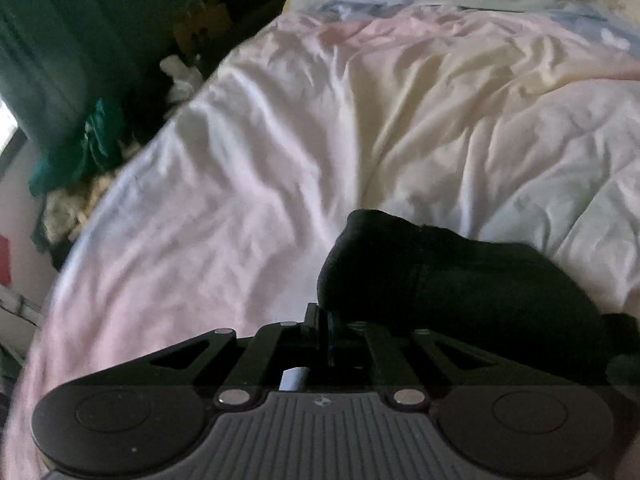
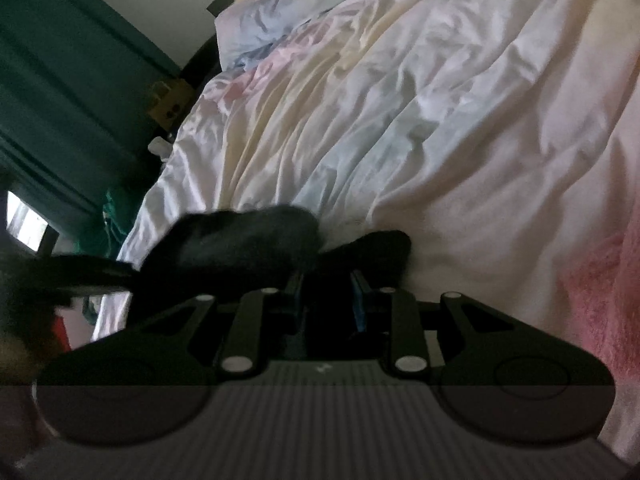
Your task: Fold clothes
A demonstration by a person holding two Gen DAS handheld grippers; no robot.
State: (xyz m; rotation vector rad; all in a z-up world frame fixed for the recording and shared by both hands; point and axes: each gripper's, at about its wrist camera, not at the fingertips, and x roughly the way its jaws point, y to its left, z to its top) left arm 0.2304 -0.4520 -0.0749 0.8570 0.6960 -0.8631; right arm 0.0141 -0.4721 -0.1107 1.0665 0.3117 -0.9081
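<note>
A black garment (image 1: 440, 280) lies bunched on the pale bedspread (image 1: 280, 160), low and right of centre in the left wrist view. My left gripper (image 1: 326, 320) is shut on its near edge, with the fingers pressed together. In the right wrist view the same black garment (image 2: 248, 244) stretches from the left edge to the centre. My right gripper (image 2: 328, 296) is shut on a fold of it, and the cloth fills the gap between the fingers (image 2: 360, 304). Both grippers hold the garment just above the bed.
The wrinkled pastel bedspread (image 2: 440, 140) covers most of both views. A dark green curtain (image 1: 60, 40) hangs at the left, with green clothing (image 1: 88, 140) and clutter beside the bed. A pink fluffy cloth (image 2: 600, 300) lies at the right.
</note>
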